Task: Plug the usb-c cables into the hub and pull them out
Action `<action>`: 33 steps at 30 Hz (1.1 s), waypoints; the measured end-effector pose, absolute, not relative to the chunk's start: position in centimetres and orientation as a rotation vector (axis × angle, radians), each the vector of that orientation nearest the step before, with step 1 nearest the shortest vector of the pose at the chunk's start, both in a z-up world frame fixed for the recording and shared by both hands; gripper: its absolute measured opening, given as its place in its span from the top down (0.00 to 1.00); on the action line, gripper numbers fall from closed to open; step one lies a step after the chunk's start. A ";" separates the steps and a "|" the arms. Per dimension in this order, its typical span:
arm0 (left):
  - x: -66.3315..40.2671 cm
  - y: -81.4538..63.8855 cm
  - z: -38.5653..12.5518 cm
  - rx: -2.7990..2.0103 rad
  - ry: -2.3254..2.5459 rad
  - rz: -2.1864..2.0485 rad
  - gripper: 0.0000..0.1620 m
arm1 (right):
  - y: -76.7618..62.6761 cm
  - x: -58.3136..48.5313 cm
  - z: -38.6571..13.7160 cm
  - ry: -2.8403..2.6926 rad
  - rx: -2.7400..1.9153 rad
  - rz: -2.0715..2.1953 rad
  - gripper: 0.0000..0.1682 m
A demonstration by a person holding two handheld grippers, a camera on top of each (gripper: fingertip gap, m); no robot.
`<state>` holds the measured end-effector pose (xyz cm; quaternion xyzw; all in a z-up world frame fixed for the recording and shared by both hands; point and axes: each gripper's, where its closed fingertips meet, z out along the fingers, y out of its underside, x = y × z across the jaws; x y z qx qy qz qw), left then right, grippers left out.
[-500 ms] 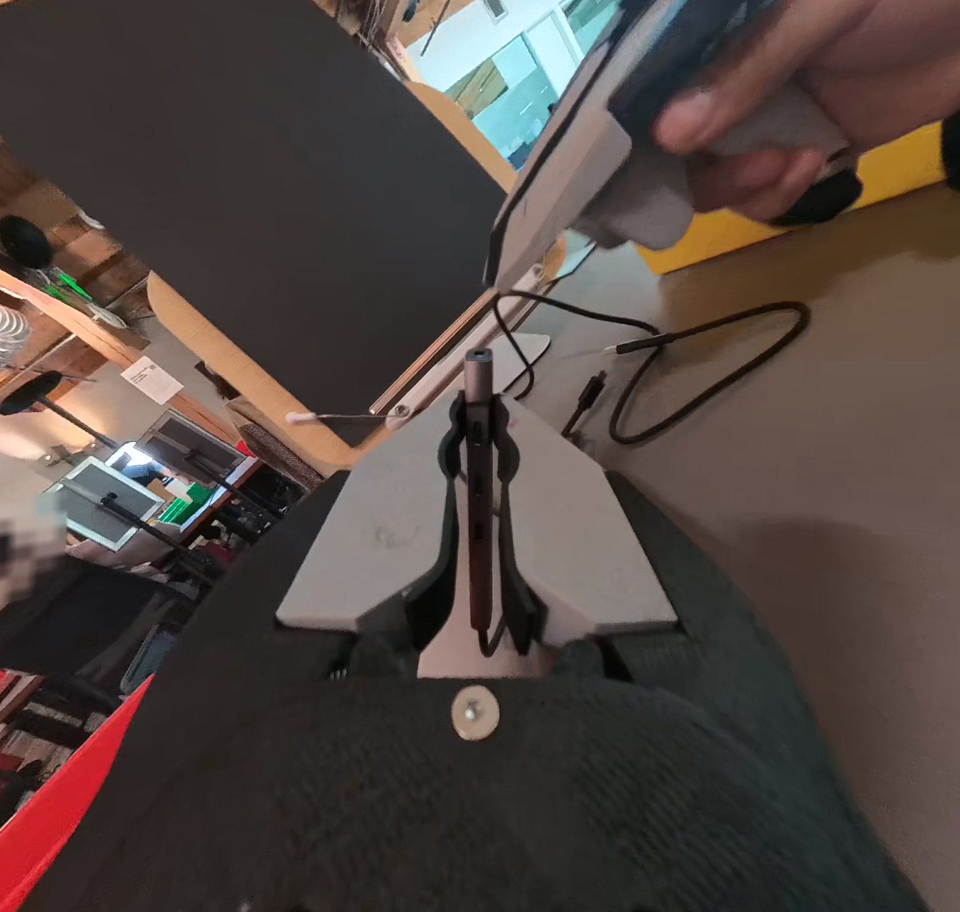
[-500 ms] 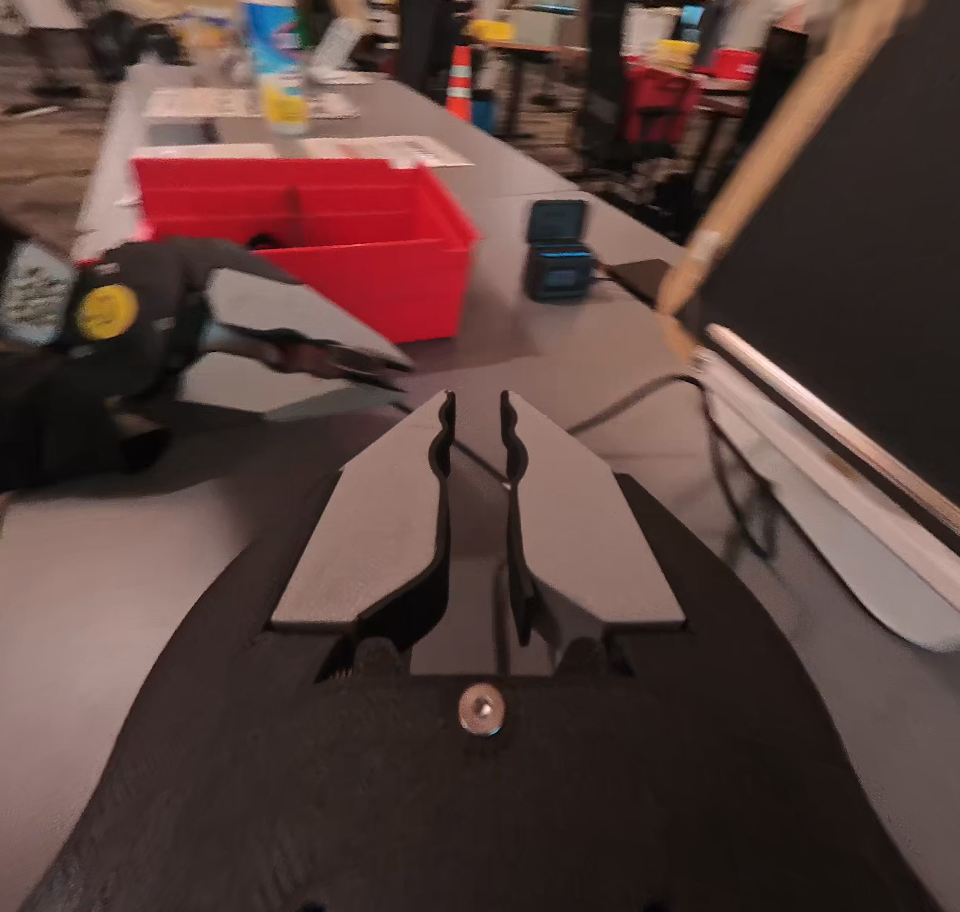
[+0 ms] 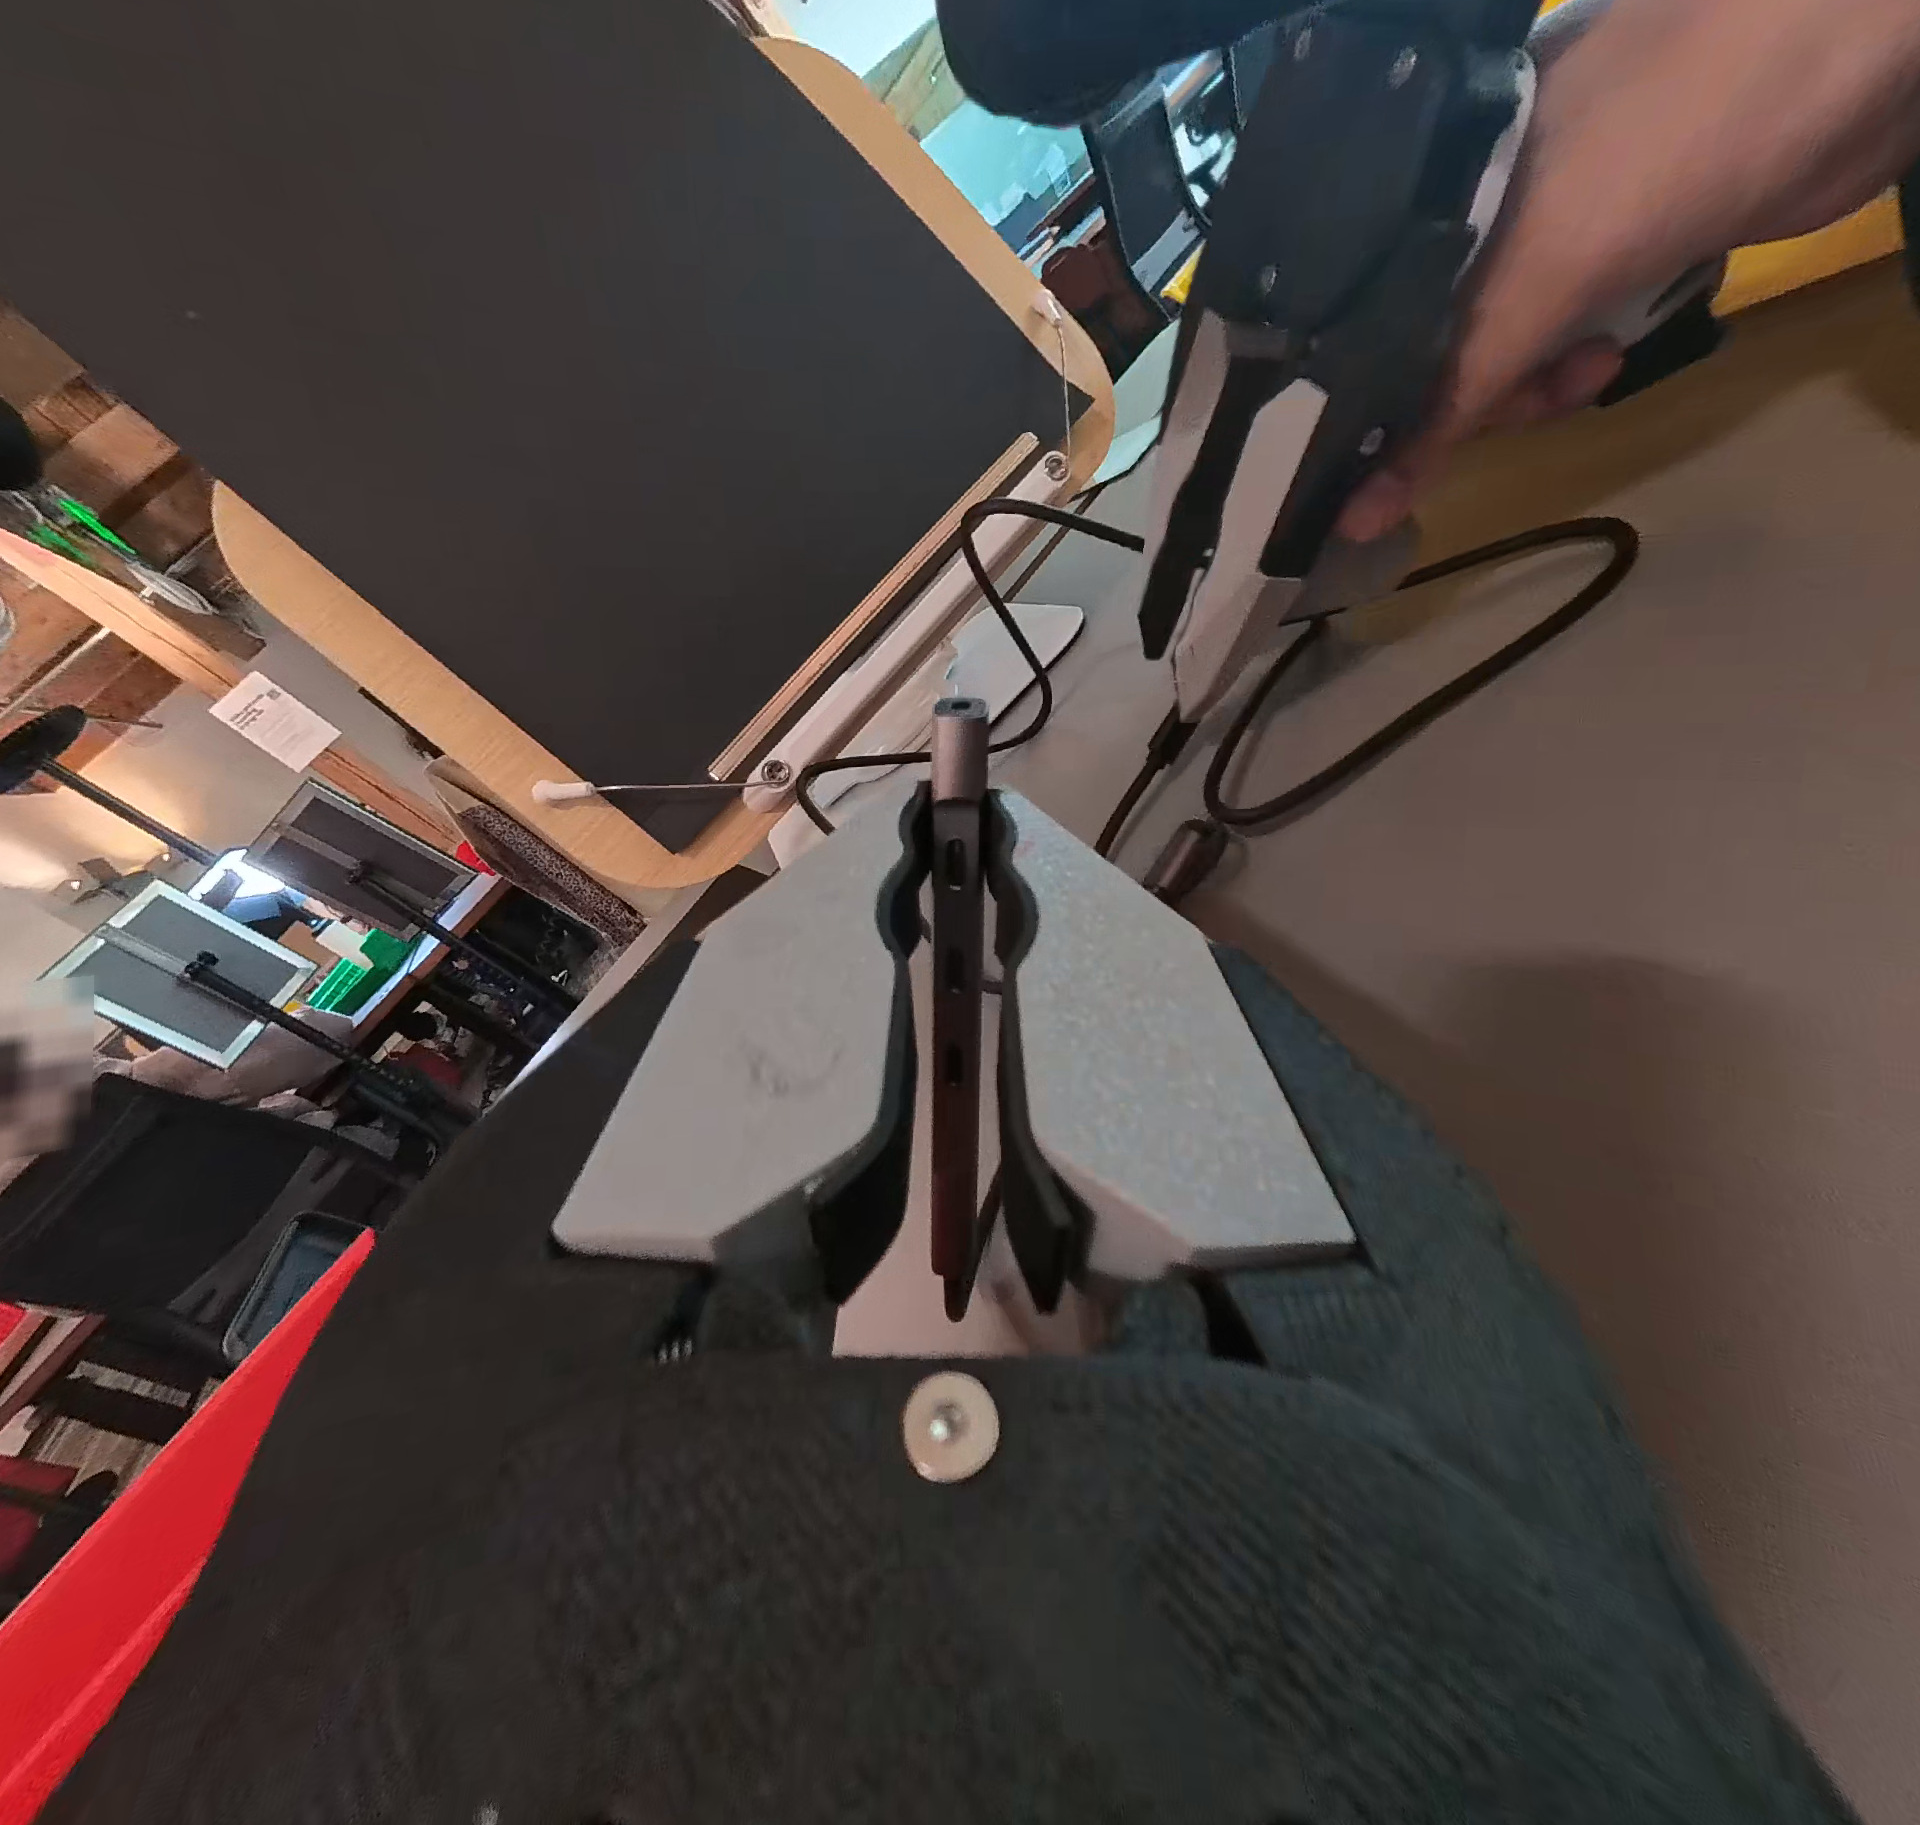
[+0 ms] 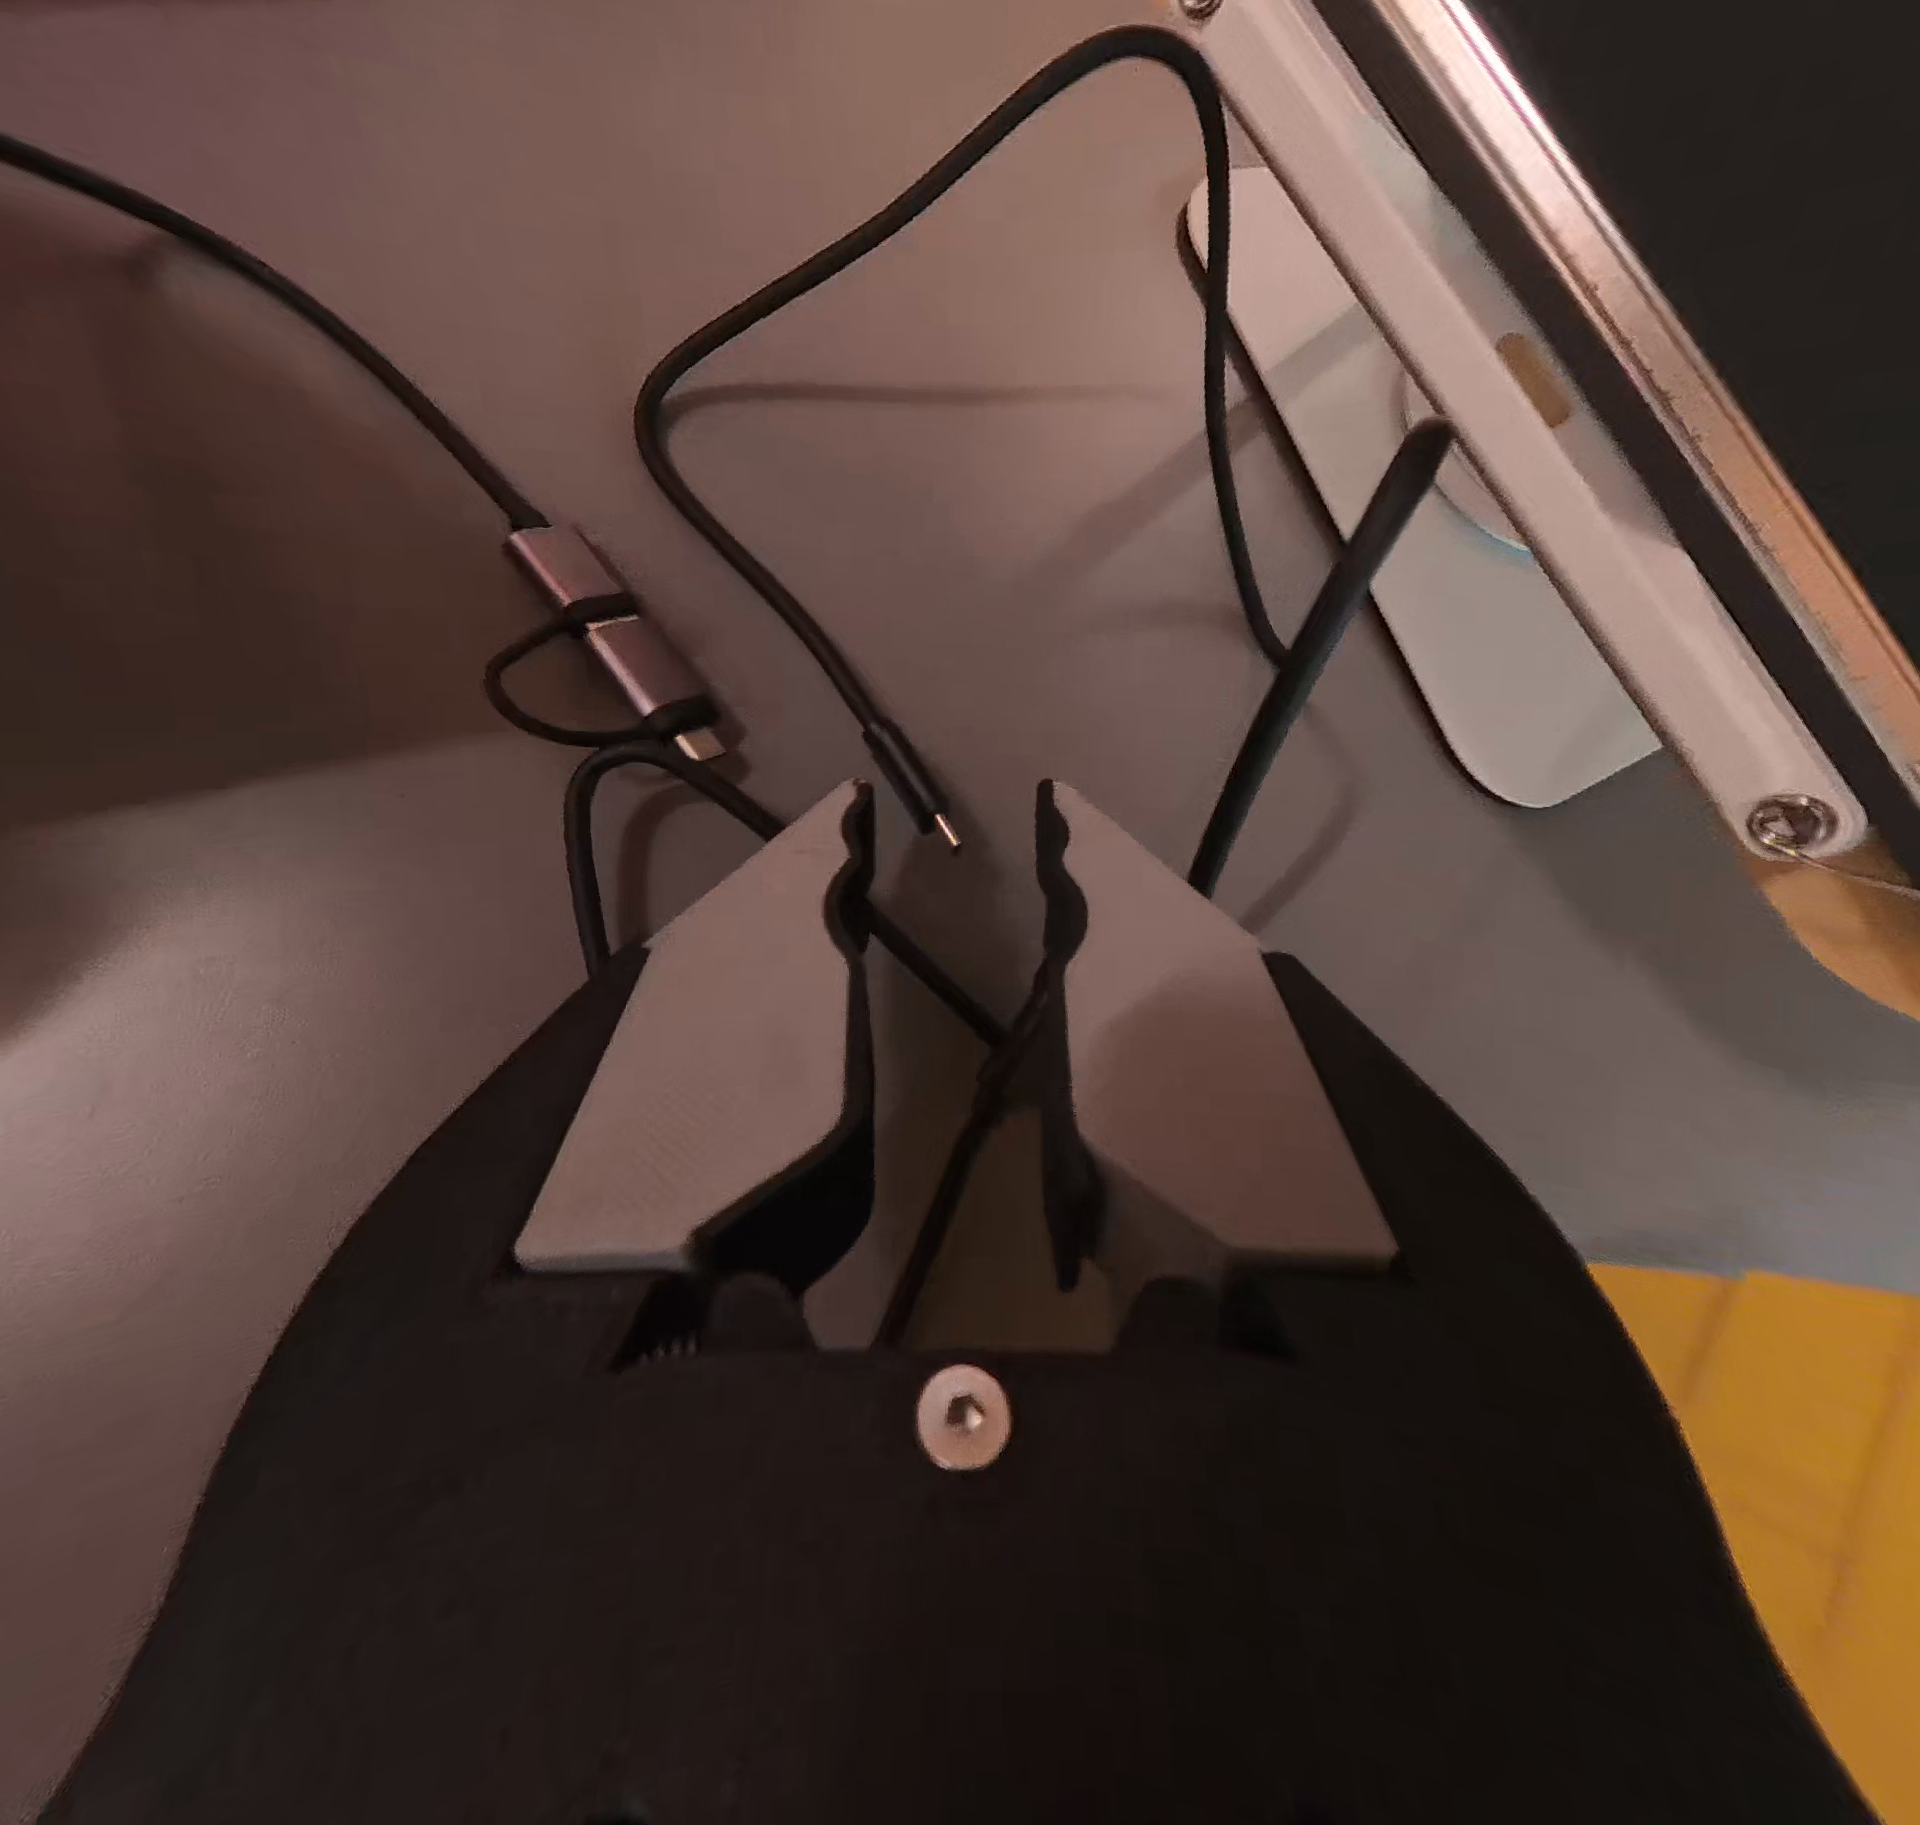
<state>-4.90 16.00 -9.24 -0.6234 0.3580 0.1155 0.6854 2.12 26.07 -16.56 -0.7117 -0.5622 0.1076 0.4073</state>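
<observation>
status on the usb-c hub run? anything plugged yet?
Done: left tool is shut on the hub, ports facing up and empty. In hand: right tool is open, poised over the thin cable's plug on the table. Left: grasp it, plug in both cables, pull them out.

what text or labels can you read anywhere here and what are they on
white card on the wooden beam, left wrist view: printed lines, too small to read
hub: no marking visible
usb-c cable and grey adapter, right wrist view: no writing visible
nothing else in either view carries readable text
</observation>
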 end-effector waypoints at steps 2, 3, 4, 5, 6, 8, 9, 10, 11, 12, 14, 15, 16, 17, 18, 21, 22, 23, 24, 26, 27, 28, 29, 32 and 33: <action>-4.7 16.0 -9.4 -1.401 0.814 0.253 0.96 | 26.6 1.9 -16.8 -1.412 -1.771 0.269 0.81; -4.6 16.0 -9.6 -1.409 0.822 0.247 0.96 | 26.6 1.6 -17.1 -1.421 -1.764 0.290 0.82; -4.5 16.1 -9.9 -1.422 0.832 0.239 0.96 | 26.6 1.4 -17.4 -1.423 -1.771 0.306 0.86; -4.4 16.1 -10.2 -1.435 0.840 0.238 0.96 | 26.7 1.5 -17.9 -1.431 -1.795 0.306 0.93; -4.4 16.1 -10.3 -1.442 0.849 0.243 0.95 | 26.5 1.6 -18.4 -1.459 -1.819 0.303 0.96; -4.1 16.1 -10.7 -1.442 0.876 0.255 0.95 | 25.7 1.6 -18.1 -1.504 -1.812 0.333 0.97; -4.0 16.0 -10.9 -1.445 0.892 0.267 0.95 | 24.9 1.3 -17.2 -1.521 -1.786 0.382 0.98; -3.9 16.0 -11.2 -1.445 0.913 0.280 0.95 | 24.0 0.9 -15.9 -1.523 -1.742 0.437 0.98; -3.6 15.9 -11.6 -1.445 0.945 0.289 0.95 | 23.2 0.6 -14.5 -1.517 -1.686 0.480 0.99; -3.2 15.8 -12.1 -1.449 0.984 0.294 0.95 | 22.6 0.4 -13.2 -1.503 -1.640 0.500 0.99; -2.3 15.4 -13.7 -1.463 1.092 0.307 0.95 | 21.8 0.2 -11.4 -1.491 -1.578 0.511 1.00; -2.0 15.3 -14.6 -1.475 1.133 0.327 0.94 | 21.3 0.1 -10.7 -1.492 -1.545 0.522 1.00; -1.9 15.3 -15.4 -1.497 1.163 0.341 0.94 | 20.7 -0.2 -10.3 -1.503 -1.516 0.547 1.00; -1.7 15.3 -16.1 -1.520 1.187 0.344 0.93 | 20.0 -0.4 -10.2 -1.519 -1.502 0.580 1.00; -1.6 15.4 -16.6 -1.534 1.204 0.347 0.93 | 19.7 -0.6 -10.3 -1.531 -1.507 0.605 1.00; -1.8 15.6 -16.9 -1.535 1.214 0.401 0.92 | 20.1 -0.5 -11.2 -1.535 -1.545 0.567 1.00; -1.7 15.5 -17.0 -1.533 1.220 0.406 0.91 | 20.8 -0.2 -11.3 -1.507 -1.561 0.525 1.00; -1.7 15.3 -17.0 -1.537 1.223 0.405 0.91 | 21.5 0.0 -11.4 -1.479 -1.580 0.497 1.00; -1.7 15.2 -17.1 -1.545 1.222 0.395 0.90 | 22.1 0.3 -11.6 -1.460 -1.599 0.480 1.00; -1.7 14.9 -17.0 -1.560 1.211 0.370 0.88 | 23.3 0.7 -12.3 -1.420 -1.632 0.454 0.94; -1.7 14.8 -16.9 -1.563 1.204 0.356 0.87 | 24.0 0.9 -12.7 -1.396 -1.658 0.440 0.89; -1.7 14.7 -16.8 -1.567 1.197 0.344 0.86 | 24.8 1.0 -13.1 -1.367 -1.680 0.424 0.86; -1.7 14.7 -16.7 -1.570 1.190 0.334 0.86 | 25.3 1.0 -13.6 -1.353 -1.697 0.415 0.81; -1.8 14.7 -16.7 -1.568 1.189 0.330 0.87 | 26.3 1.4 -15.8 -1.385 -1.757 0.367 0.78; -1.8 14.7 -16.7 -1.569 1.192 0.334 0.87 | 26.5 1.6 -16.5 -1.399 -1.775 0.360 0.78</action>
